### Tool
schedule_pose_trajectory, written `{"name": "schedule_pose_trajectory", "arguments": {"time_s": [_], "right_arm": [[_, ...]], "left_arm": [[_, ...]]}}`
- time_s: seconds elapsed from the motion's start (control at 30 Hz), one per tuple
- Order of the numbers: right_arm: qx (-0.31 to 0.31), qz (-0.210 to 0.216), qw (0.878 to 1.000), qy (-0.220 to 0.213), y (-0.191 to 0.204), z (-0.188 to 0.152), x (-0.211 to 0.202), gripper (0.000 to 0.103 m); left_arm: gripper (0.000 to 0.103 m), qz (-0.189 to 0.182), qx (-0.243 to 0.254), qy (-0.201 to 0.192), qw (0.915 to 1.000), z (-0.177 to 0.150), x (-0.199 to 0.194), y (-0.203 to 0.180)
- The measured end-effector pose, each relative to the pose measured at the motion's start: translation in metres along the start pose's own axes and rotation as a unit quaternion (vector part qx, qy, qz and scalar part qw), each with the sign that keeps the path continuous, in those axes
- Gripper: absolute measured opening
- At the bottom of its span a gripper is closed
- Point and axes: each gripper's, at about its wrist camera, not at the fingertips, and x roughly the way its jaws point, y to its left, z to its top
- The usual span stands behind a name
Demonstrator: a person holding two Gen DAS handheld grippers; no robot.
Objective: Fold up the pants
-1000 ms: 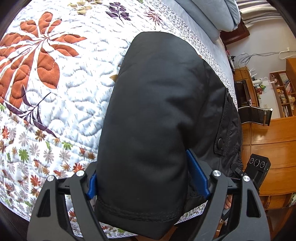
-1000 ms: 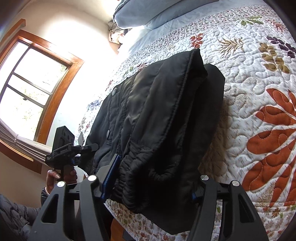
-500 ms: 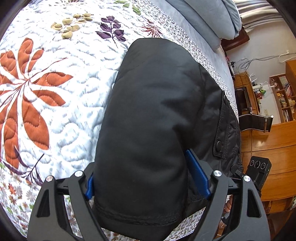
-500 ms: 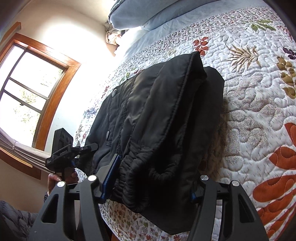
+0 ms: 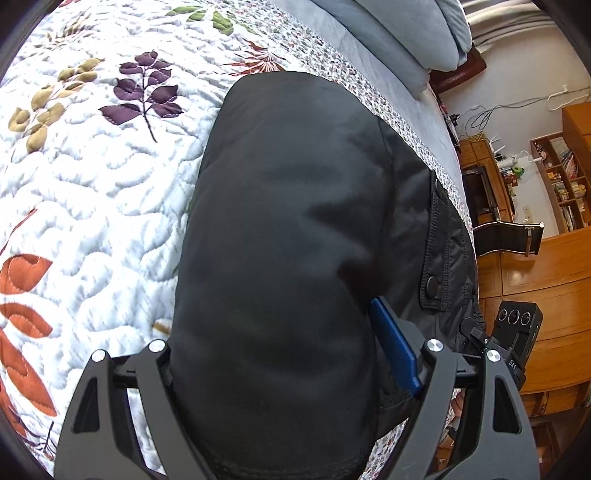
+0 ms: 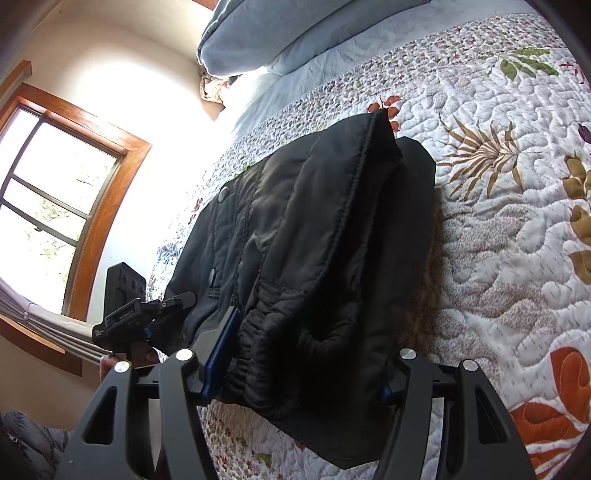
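Observation:
Black quilted pants (image 5: 295, 229), folded into a thick bundle, lie on a floral quilt (image 5: 92, 192). My left gripper (image 5: 280, 343) is shut on the bundle's near end; its blue right pad (image 5: 395, 347) presses the fabric and its left pad is hidden. In the right wrist view the same pants (image 6: 314, 236) show a stitched hem and snap buttons. There my right gripper (image 6: 306, 365) is shut on the gathered waistband end, the cloth filling the gap between both pads. Each view shows the other gripper beside the bundle, the right one (image 5: 513, 332) and the left one (image 6: 125, 306).
Grey-blue pillows (image 6: 295, 33) lie at the head of the bed. A wooden-framed window (image 6: 55, 206) is beyond the bed's left side. Wooden cabinets and shelves (image 5: 546, 258) stand beyond the other side. The bed edge runs just under both grippers.
Both grippers have slid across the quilt toward the pillows with the pants held; the orange leaf pattern has dropped back and the purple and green sprigs have come into view.

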Motion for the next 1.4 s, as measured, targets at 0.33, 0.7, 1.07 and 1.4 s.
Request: {"name": "schedule_pose_trajectory", "arguments": {"time_s": [0.33,0.7,1.07,1.4], "right_arm": [[0.005,0.007,1.0,-0.015,-0.019,0.018,-0.001,0.062],[0.006,0.006,1.0,-0.026,-0.034,0.036,-0.003,0.062],[0.008,0.011,0.999,-0.031,-0.042,0.035,-0.012,0.062],[0.021,0.015,0.999,-0.037,-0.048,0.027,-0.014,0.062]], "left_arm": [[0.081,0.002,0.02,-0.006,0.9998,0.024,0.017,-0.022],[0.081,0.005,0.04,-0.015,0.9991,0.035,0.024,-0.029],[0.082,0.009,0.047,-0.018,0.9987,0.052,0.029,-0.032],[0.086,0.01,0.052,-0.022,0.9983,0.066,0.039,-0.035]]}}
